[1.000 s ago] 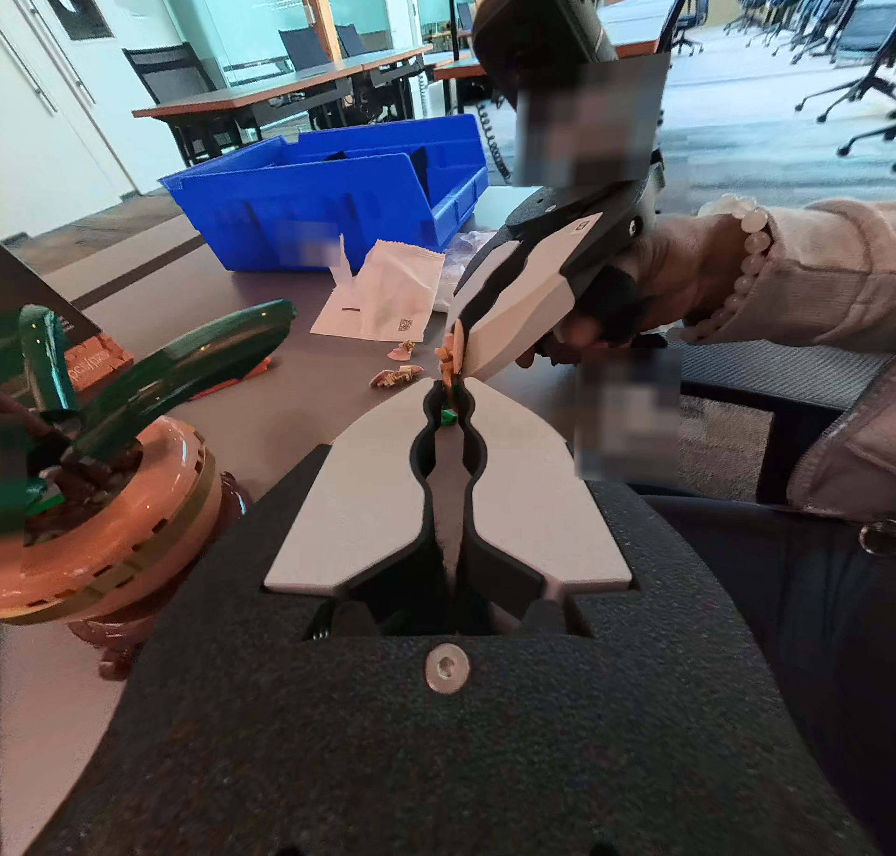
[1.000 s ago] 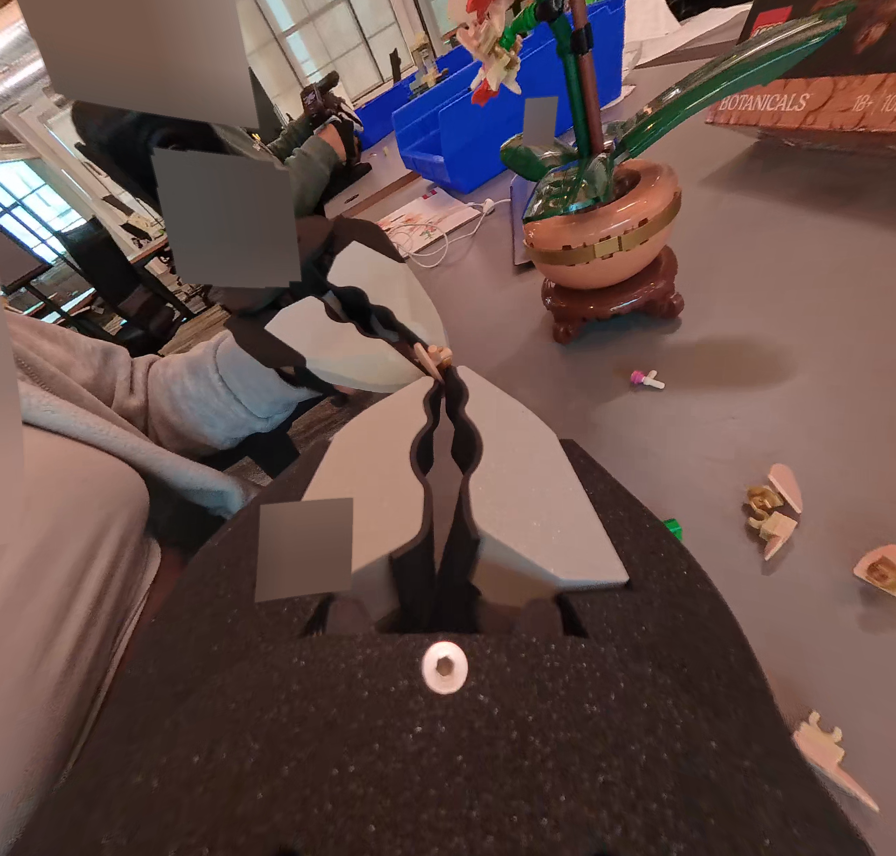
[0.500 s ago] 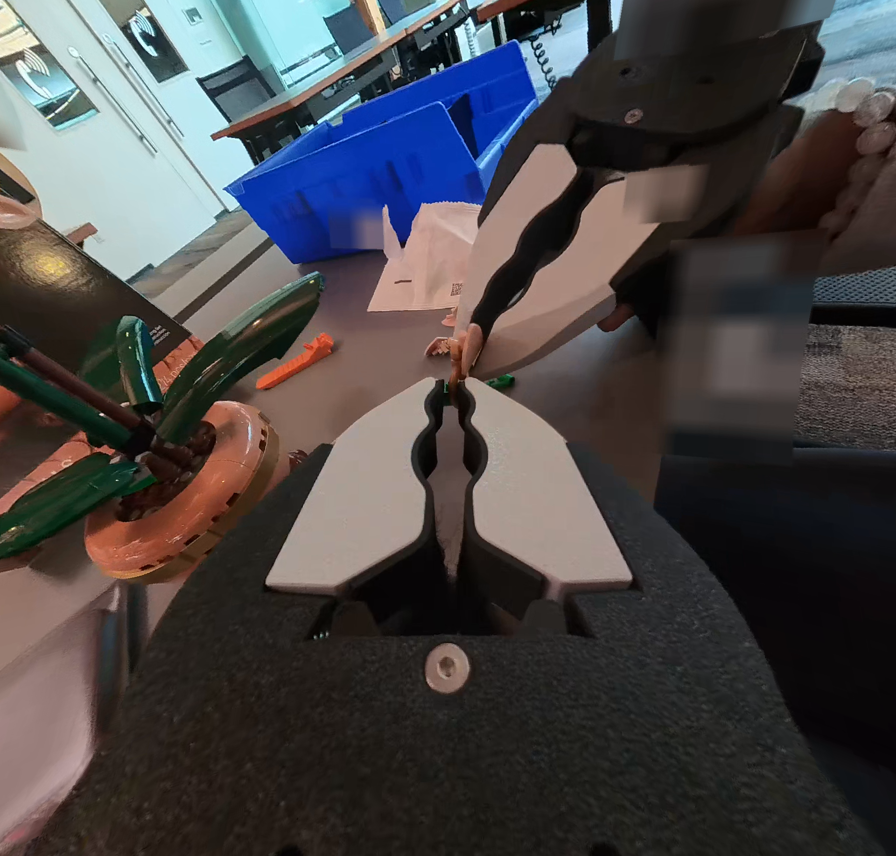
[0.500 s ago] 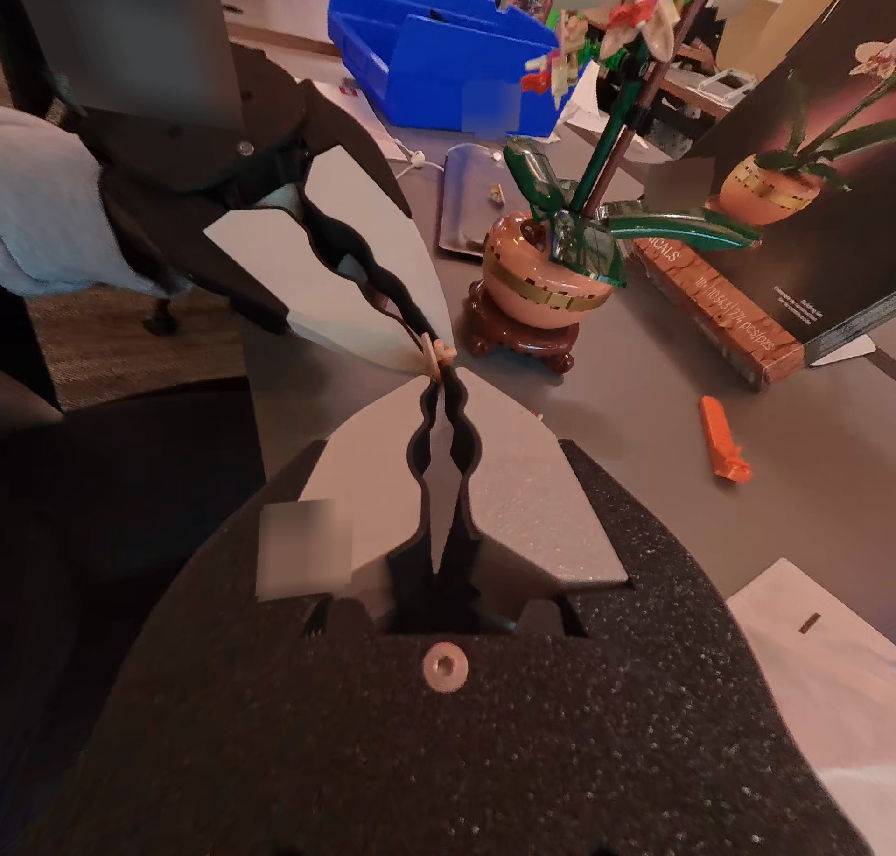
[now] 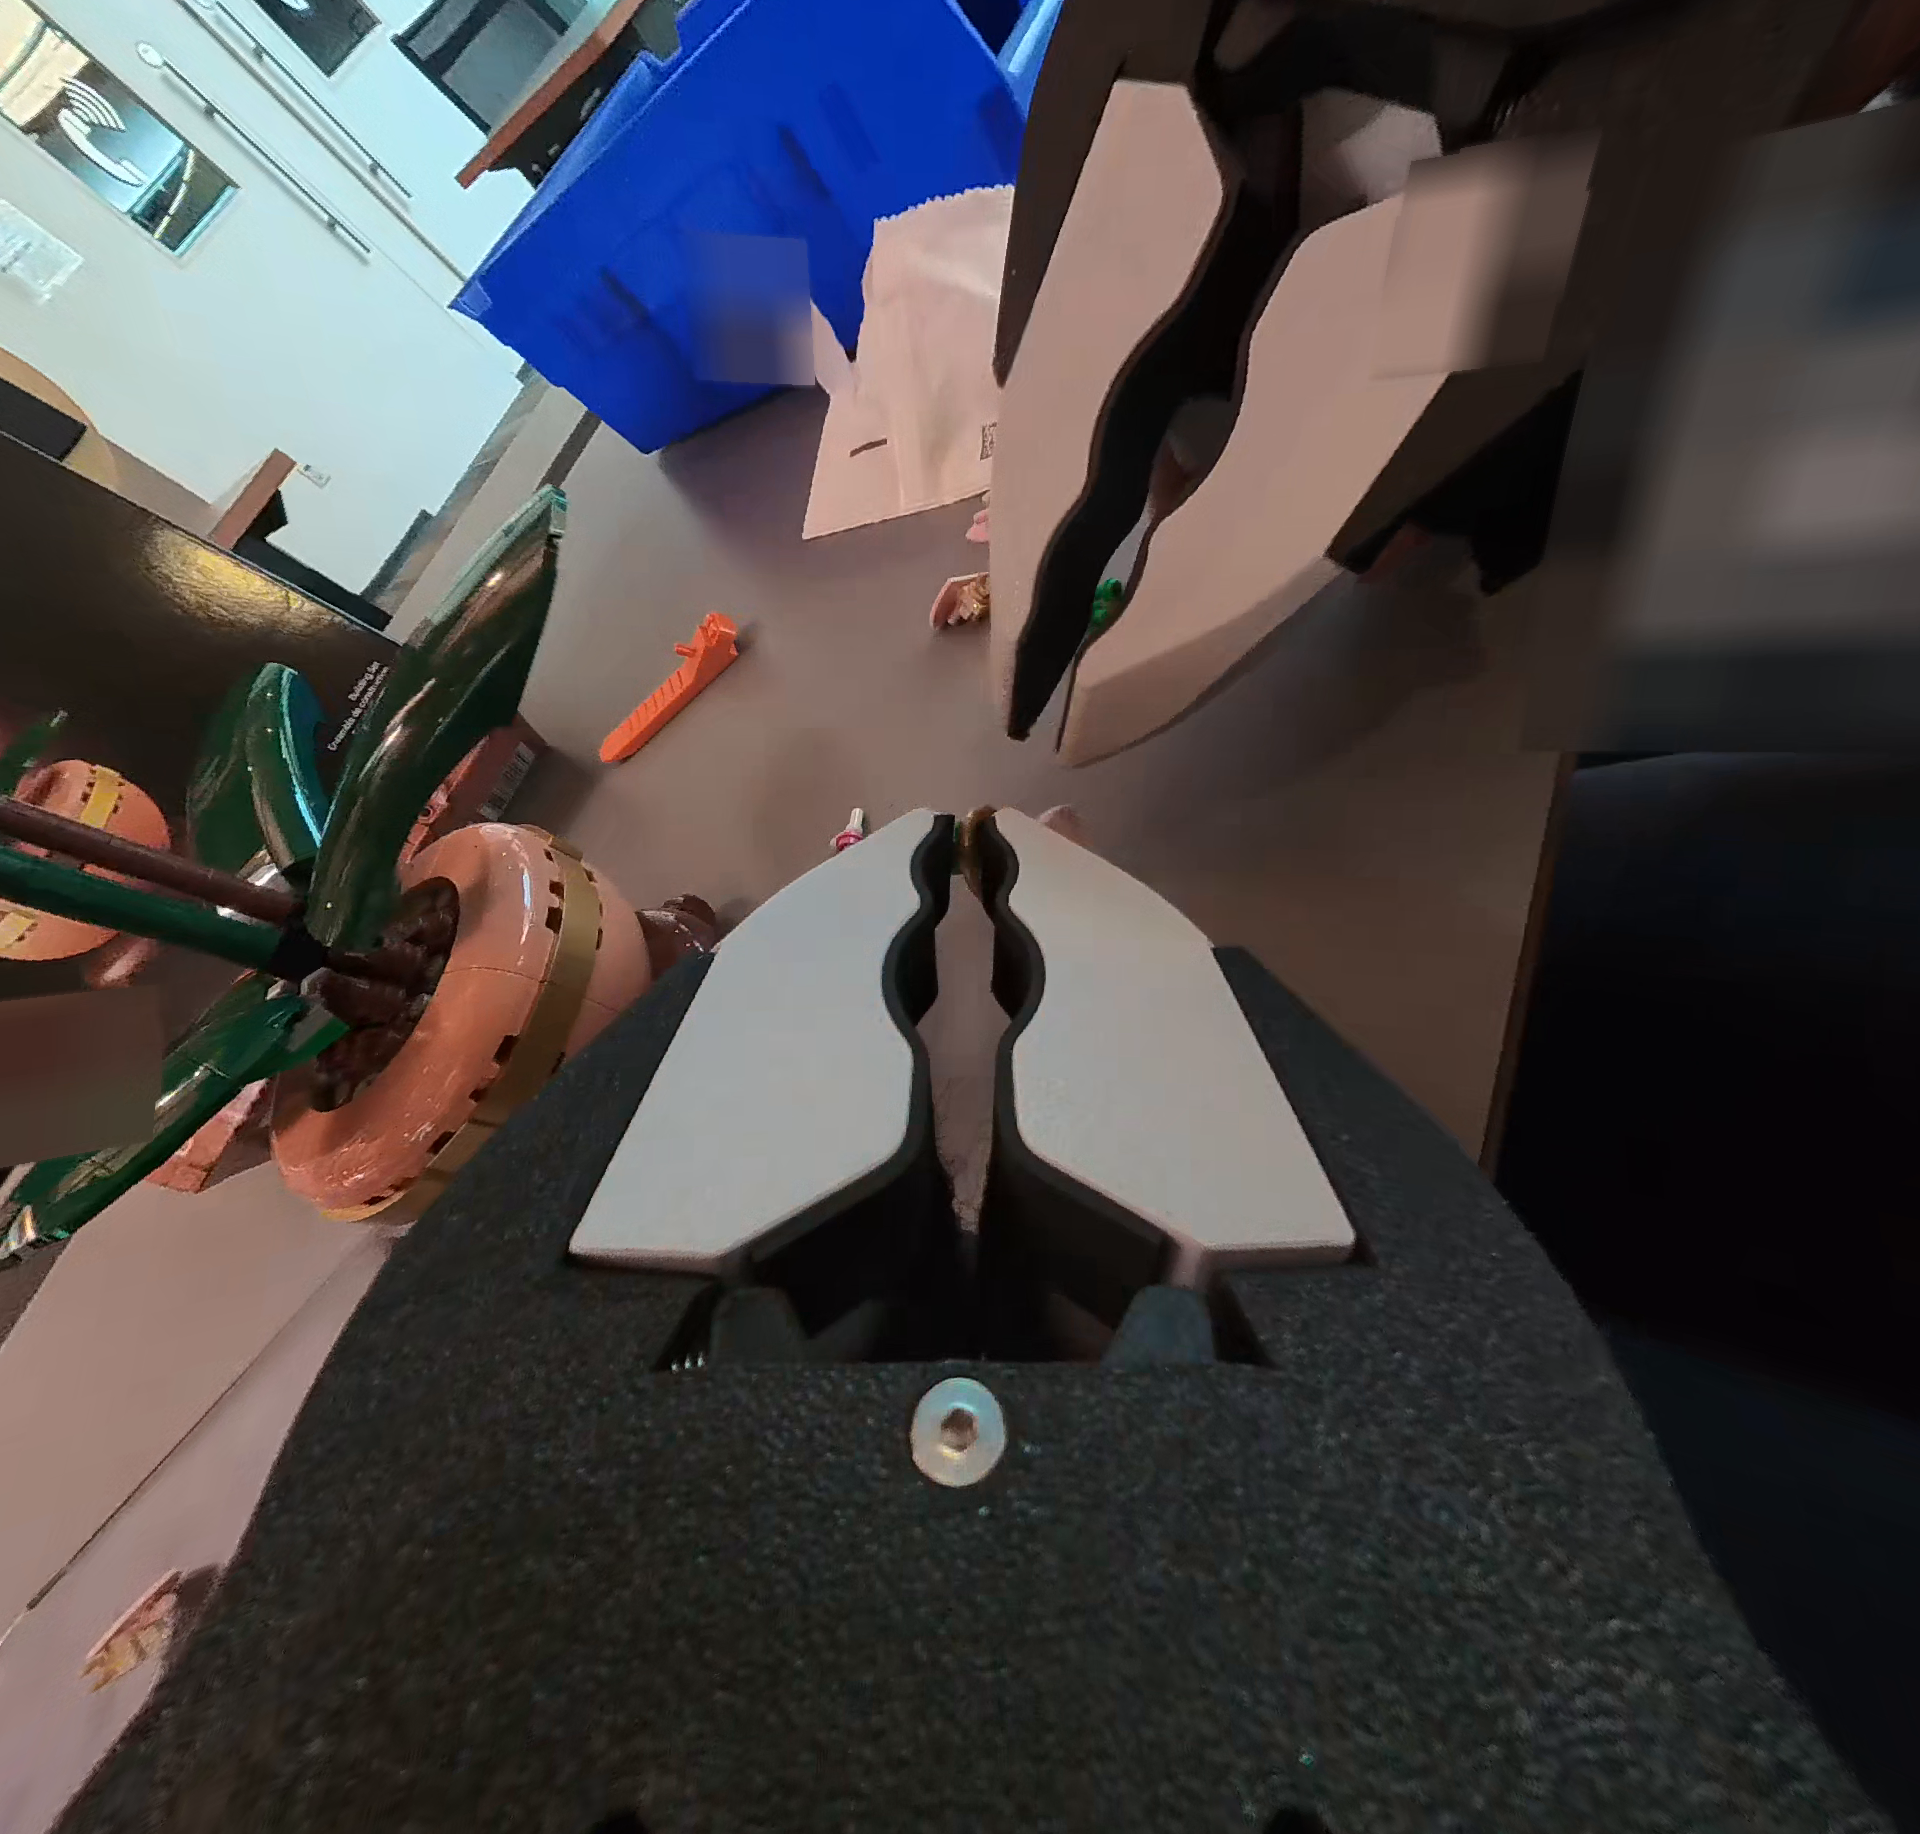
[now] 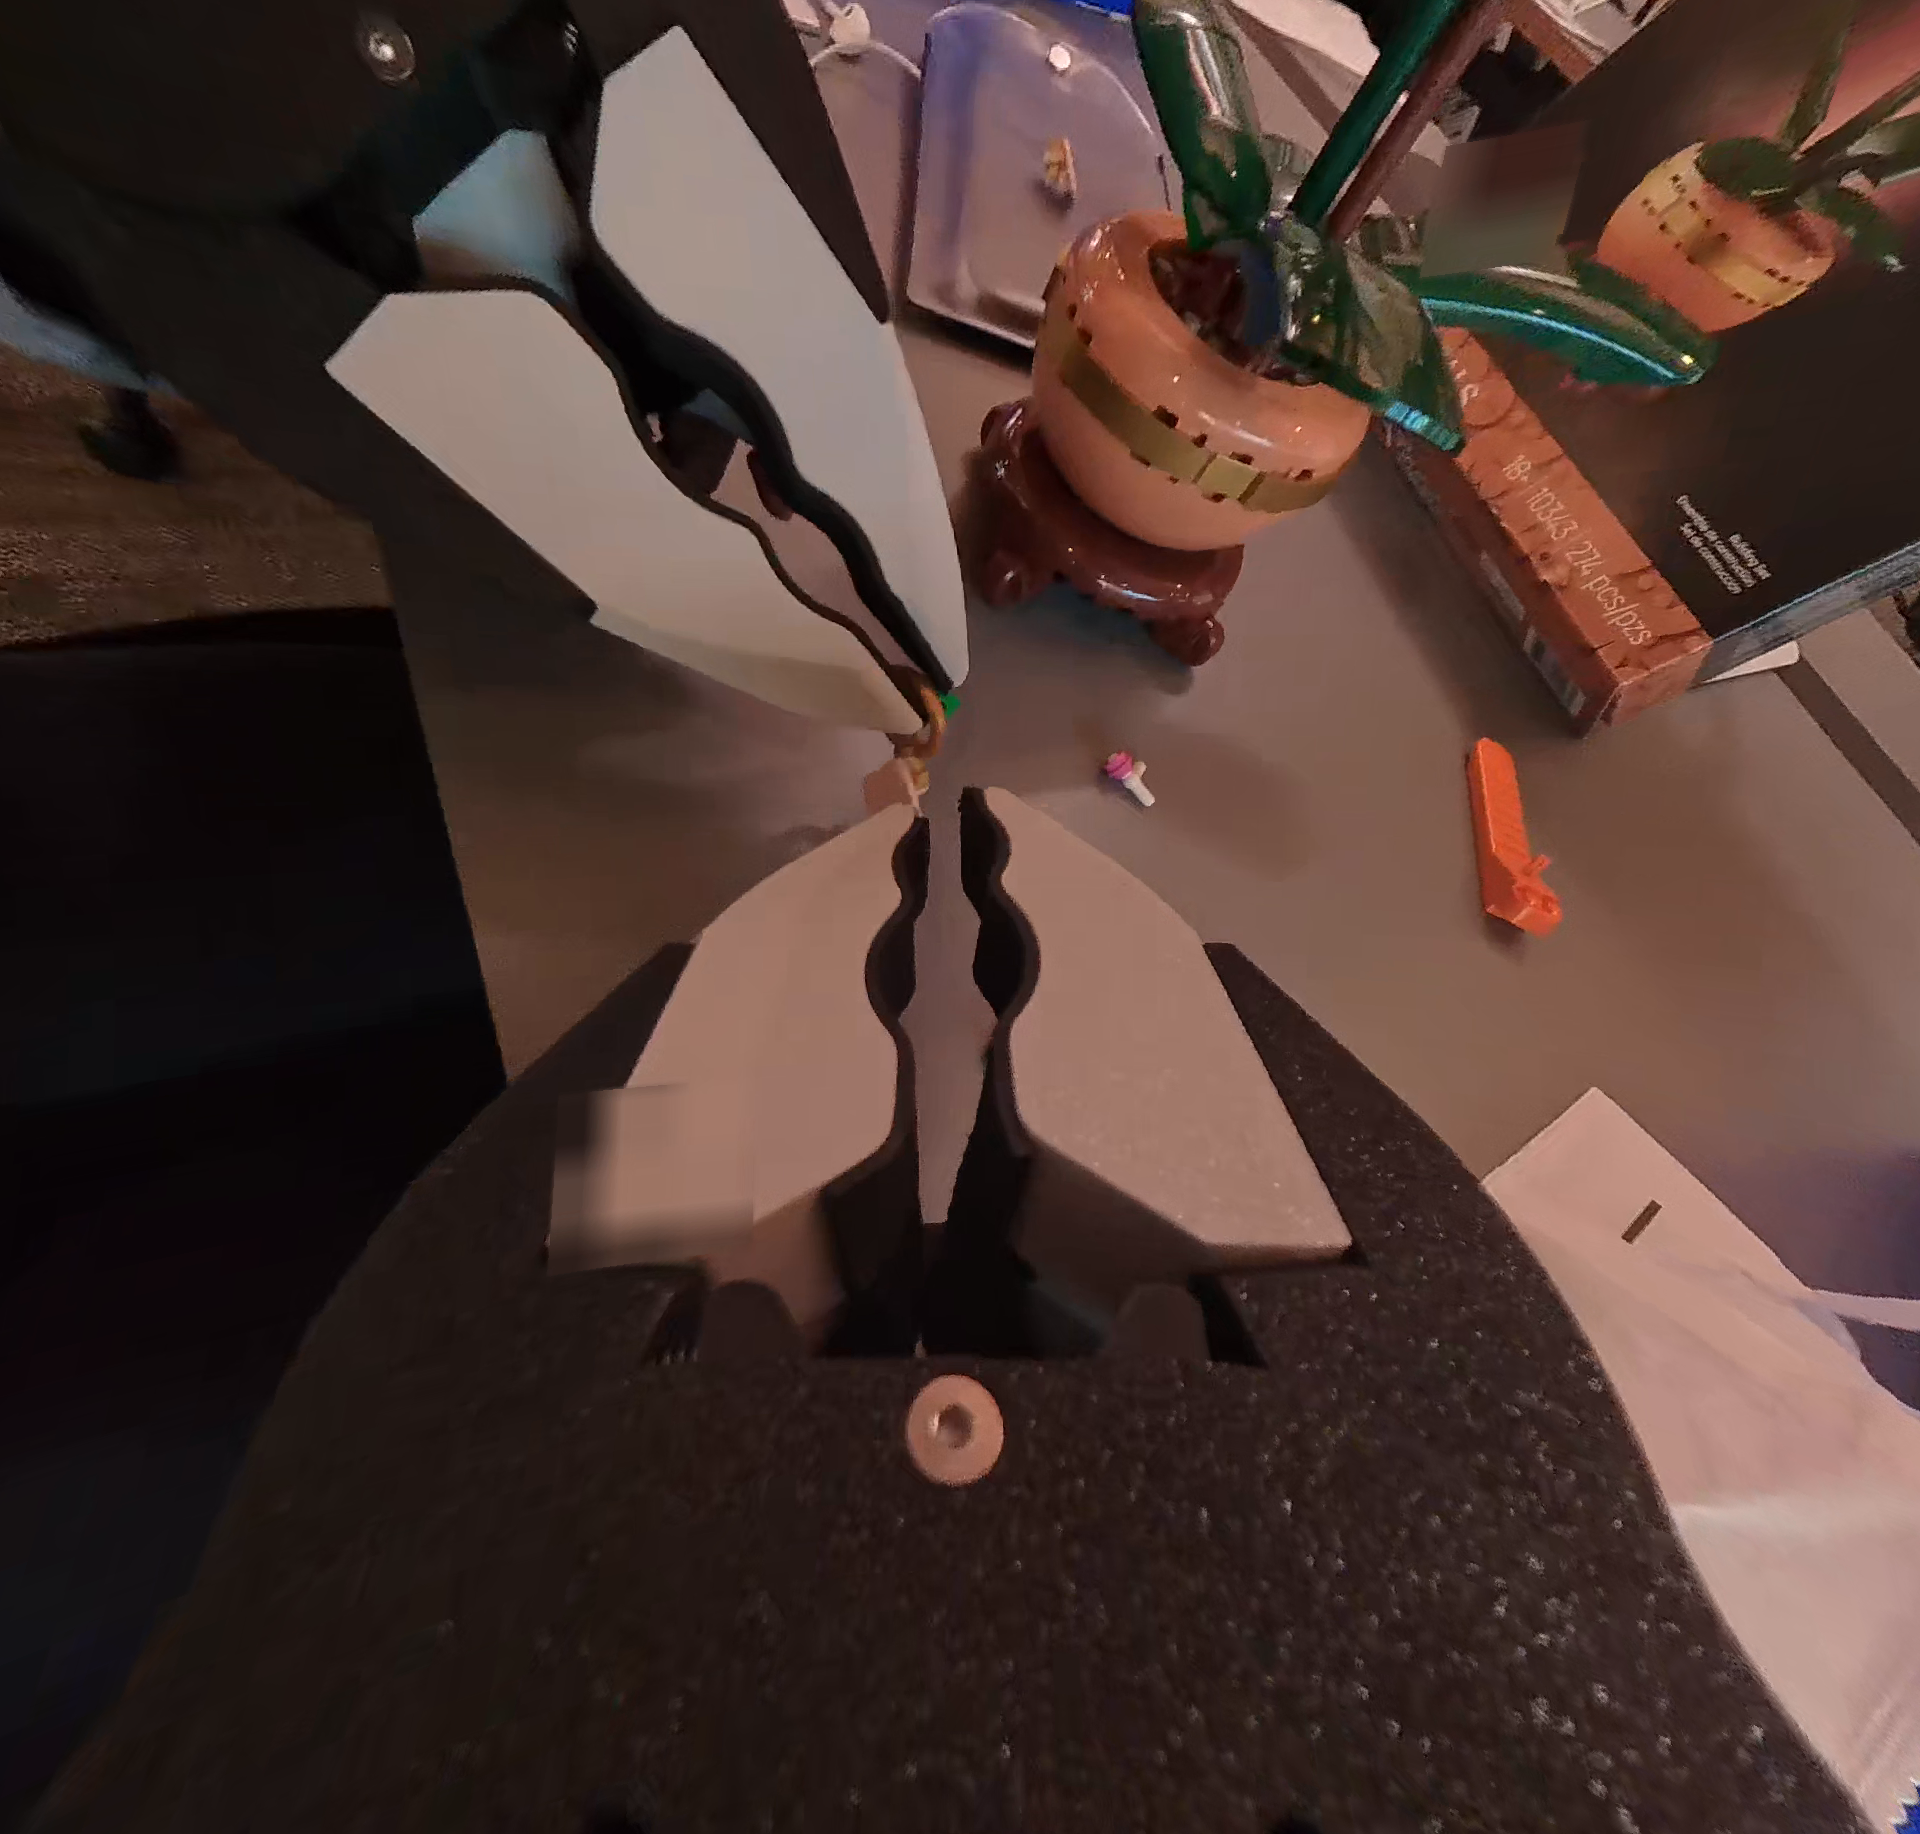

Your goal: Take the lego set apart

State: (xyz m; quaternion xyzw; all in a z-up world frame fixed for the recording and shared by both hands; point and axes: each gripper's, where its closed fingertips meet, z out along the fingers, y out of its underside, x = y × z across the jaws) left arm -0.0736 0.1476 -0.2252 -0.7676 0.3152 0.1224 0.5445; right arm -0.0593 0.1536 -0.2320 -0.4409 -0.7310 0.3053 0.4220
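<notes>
A grey tabletop [image 6: 1299, 849] carries the peach brick-built flowerpot [image 6: 1184, 413], an orange separator tool [image 6: 1507, 849], a blue plastic bin [image 5: 748, 226] and white paper [image 5: 914, 382]. The left gripper [image 5: 974, 828] clamps a small tan brick piece [image 6: 920, 735]; the right gripper [image 6: 940, 808] stands slightly parted, empty.

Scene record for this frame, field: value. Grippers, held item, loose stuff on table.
left gripper: shut on small gold piece, tan bit hanging off it
right gripper: narrow gap, nothing in it, tips just short of the tan bit
contact between grippers: none, tips apart
potted plant model: upright on table, untouched
loose on table: orange tool, pink piece
box: behind the model
blue bin: far side of table
</notes>
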